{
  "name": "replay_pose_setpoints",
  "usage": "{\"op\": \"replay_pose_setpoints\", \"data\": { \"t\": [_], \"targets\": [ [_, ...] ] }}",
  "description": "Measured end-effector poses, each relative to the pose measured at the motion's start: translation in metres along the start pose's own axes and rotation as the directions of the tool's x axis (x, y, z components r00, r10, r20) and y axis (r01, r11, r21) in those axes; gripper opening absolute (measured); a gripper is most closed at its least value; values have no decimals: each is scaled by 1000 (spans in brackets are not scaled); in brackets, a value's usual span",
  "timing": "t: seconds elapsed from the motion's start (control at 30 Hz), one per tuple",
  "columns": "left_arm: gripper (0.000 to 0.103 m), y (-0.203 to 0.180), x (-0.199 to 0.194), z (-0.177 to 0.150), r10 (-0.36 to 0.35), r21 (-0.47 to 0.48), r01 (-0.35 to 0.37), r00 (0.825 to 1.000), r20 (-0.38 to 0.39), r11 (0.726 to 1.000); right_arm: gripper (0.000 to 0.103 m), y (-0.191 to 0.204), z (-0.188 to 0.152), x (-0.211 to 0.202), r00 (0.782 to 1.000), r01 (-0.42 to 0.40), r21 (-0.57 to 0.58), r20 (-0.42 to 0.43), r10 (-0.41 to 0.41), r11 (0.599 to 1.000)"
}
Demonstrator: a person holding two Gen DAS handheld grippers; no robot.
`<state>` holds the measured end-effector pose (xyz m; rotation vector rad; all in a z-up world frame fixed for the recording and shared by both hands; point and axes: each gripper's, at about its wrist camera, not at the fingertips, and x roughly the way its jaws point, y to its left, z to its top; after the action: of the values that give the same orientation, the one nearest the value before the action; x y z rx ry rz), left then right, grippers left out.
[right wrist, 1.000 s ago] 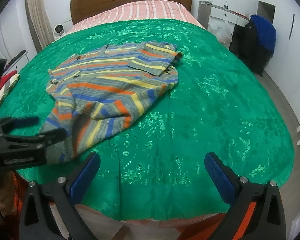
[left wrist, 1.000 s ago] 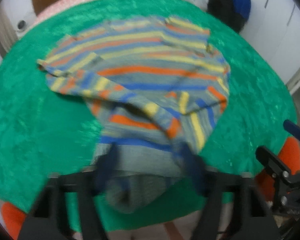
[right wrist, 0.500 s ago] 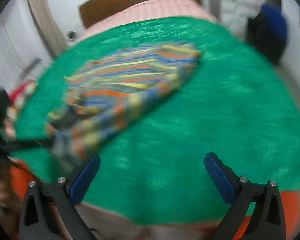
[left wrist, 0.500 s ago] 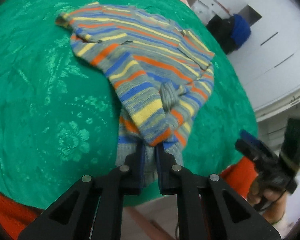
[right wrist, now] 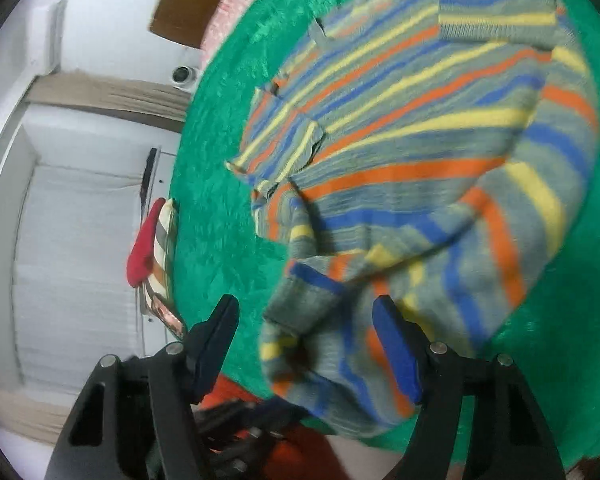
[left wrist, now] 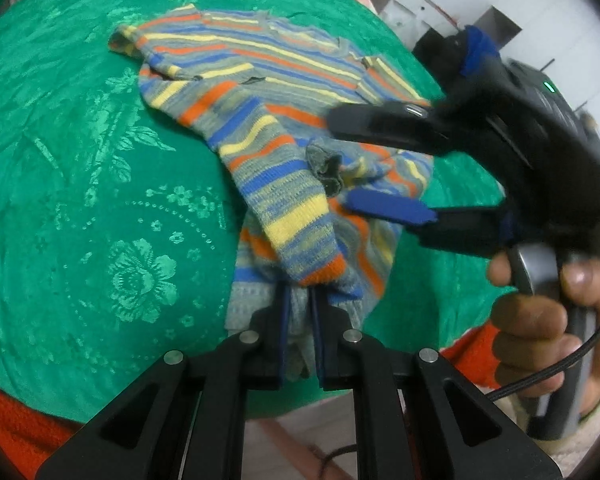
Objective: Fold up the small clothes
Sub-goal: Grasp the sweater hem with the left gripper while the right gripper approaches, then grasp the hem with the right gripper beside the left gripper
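Left gripper (left wrist: 299, 300) pinches sweater (left wrist: 260, 92) hem – right gripper (left wrist: 342, 160) gapes beside it

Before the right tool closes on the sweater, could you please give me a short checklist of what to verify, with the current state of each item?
1. Left tool shut on the striped sweater at its near edge: ok.
2. Right tool open: ok.
3. Sweater fabric between the right tool's fingers: ok in the right wrist view, where cloth fills the gap.
4. Which part of the sweater sits in that gap, cuff or hem: cannot tell, the cloth is bunched and blurred.
5. Rest of the sweater lying on the green bedspread, not hanging off it: ok.
6. Right tool steady: not ok, it is motion-blurred in the left wrist view.
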<state>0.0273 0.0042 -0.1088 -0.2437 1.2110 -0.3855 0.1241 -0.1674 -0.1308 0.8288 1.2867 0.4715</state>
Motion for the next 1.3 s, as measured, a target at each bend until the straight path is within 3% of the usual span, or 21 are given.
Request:
{"op": "replay_pose_setpoints", "data": {
  "t": [0.03, 0.07, 0.13, 0.37, 0.43, 0.47, 0.5, 0.63, 0.73, 0.77, 0.8, 0.83, 0.87, 1.03, 1.3],
  "targets": [
    [10, 0, 2, 0, 0, -3, 0, 1000, -1, 1000, 66, 0, 3, 11, 999, 1, 20, -34, -1, 1000],
    [10, 2, 2, -1, 1, -6, -1, 1000, -1, 1000, 43, -2, 6, 17, 999, 12, 30, -39, -10, 999],
    [10, 6, 0, -3, 2, -18, -2, 1000, 2, 1000, 15, -9, 6, 22, 998, 56, 62, -37, -54, 996],
    [11, 17, -13, -6, -23, -31, 24, 1000, 12, 999, 7, -28, -15, -31, 997, 10, 42, 72, -13, 999],
    [40, 12, -16, -7, -50, -3, 50, 999, 17, 999, 7, -30, -23, -50, 995, 28, 12, 98, -29, 1000],
    [67, 9, -16, -6, -56, 3, 56, 998, 26, 998, 6, -32, -26, -57, 992, 46, -3, 114, -46, 999],
    [81, 7, -17, -6, -57, 2, 57, 998, 39, 998, 6, -34, -28, -65, 991, 58, -10, 125, -57, 998],
    [82, -9, -4, -4, -34, 34, 34, 999, 10, 999, 6, -41, -36, -83, 983, 106, -47, 155, -97, 993],
    [79, -26, 6, -3, 66, 88, -67, 998, 15, 994, 11, -37, -34, -77, 983, 126, -87, 142, -113, 988],
    [57, -31, 11, -3, 103, 107, -104, 995, 15, 989, 13, -33, -32, -72, 983, 135, -90, 139, -121, 987],
    [22, -34, 17, -3, 125, 124, -124, 992, 0, 984, 18, -28, -29, -66, 982, 145, -97, 135, -131, 985],
    [10, -33, 23, -3, 123, 124, -117, 992, -34, 985, 31, -22, -26, -60, 984, 138, -107, 130, -124, 985],
    [11, -29, 22, -3, 95, 107, -89, 994, -47, 990, 43, -20, -25, -59, 985, 130, -111, 128, -115, 985],
    [10, 12, -1, 3, -74, -47, 72, 997, -38, 996, 57, -1, -19, -37, 992, 116, -151, 73, -106, 982],
    [9, 9, -9, 5, -79, -2, 79, 997, -14, 997, 58, 10, -9, 8, 995, 93, -155, 37, -89, 984]
  ]
}}
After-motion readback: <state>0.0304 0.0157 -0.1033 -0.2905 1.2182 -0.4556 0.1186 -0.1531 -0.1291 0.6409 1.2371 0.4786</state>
